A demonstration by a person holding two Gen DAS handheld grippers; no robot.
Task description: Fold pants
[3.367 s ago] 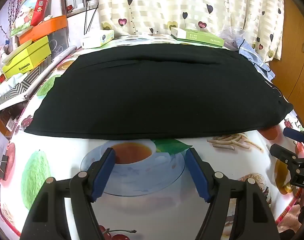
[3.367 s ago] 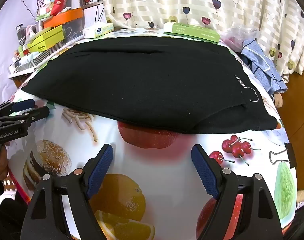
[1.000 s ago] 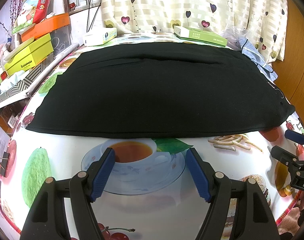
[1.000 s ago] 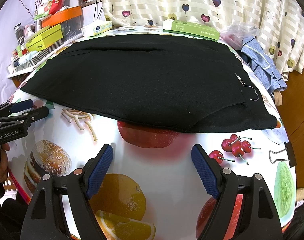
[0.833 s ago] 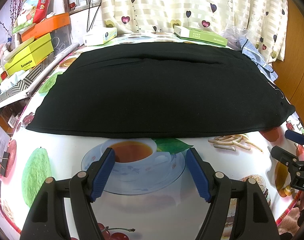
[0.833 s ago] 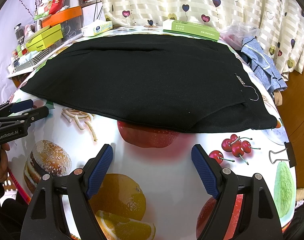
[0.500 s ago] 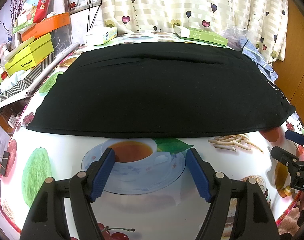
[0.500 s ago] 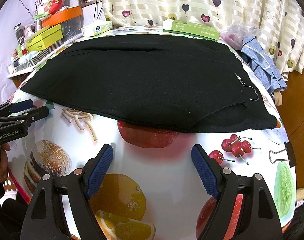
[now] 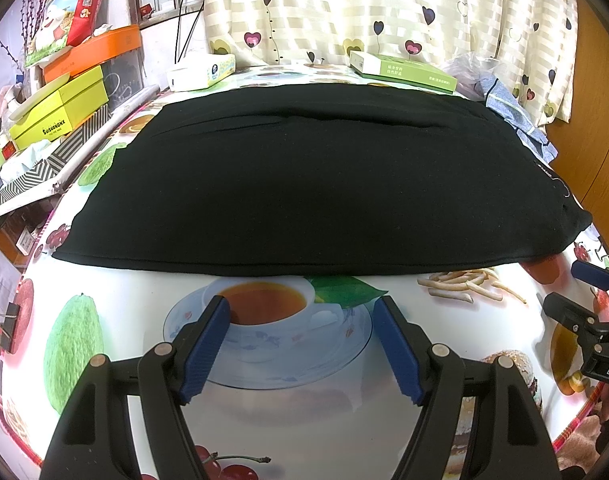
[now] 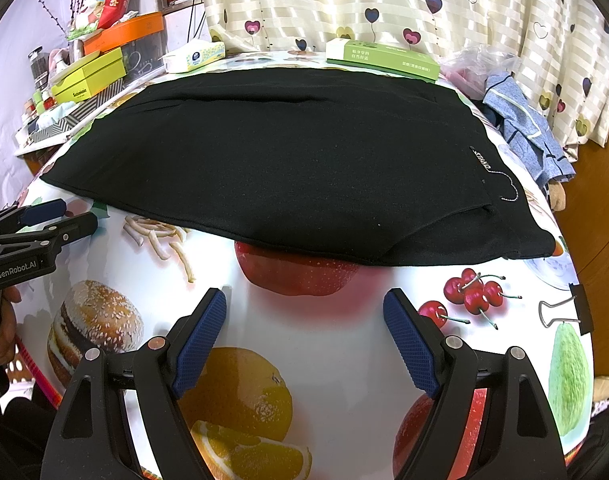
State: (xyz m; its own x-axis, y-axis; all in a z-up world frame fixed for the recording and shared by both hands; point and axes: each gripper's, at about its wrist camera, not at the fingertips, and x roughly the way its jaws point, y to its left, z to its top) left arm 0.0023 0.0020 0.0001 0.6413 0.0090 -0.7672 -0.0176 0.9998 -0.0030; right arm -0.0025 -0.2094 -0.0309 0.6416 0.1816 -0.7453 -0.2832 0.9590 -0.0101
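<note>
Black pants (image 9: 316, 184) (image 10: 288, 160) lie flat across a table covered in a fruit-print cloth, folded lengthwise, with the waistband and a small label at the right end. My left gripper (image 9: 300, 308) hovers open over the printed teacup, just short of the pants' near edge. My right gripper (image 10: 304, 300) is open too, above the printed red apple near the waist end. Nothing sits between either pair of fingers. Each gripper shows at the edge of the other's view: the right gripper (image 9: 580, 296) and the left gripper (image 10: 60, 216).
A green box (image 9: 404, 70) and a tissue pack (image 9: 202, 74) lie behind the pants by the curtain. A blue garment (image 10: 524, 128) is heaped at the back right. Yellow and orange boxes (image 9: 60, 112) crowd the left. Binder clips (image 10: 564, 312) hold the cloth at the table's edges.
</note>
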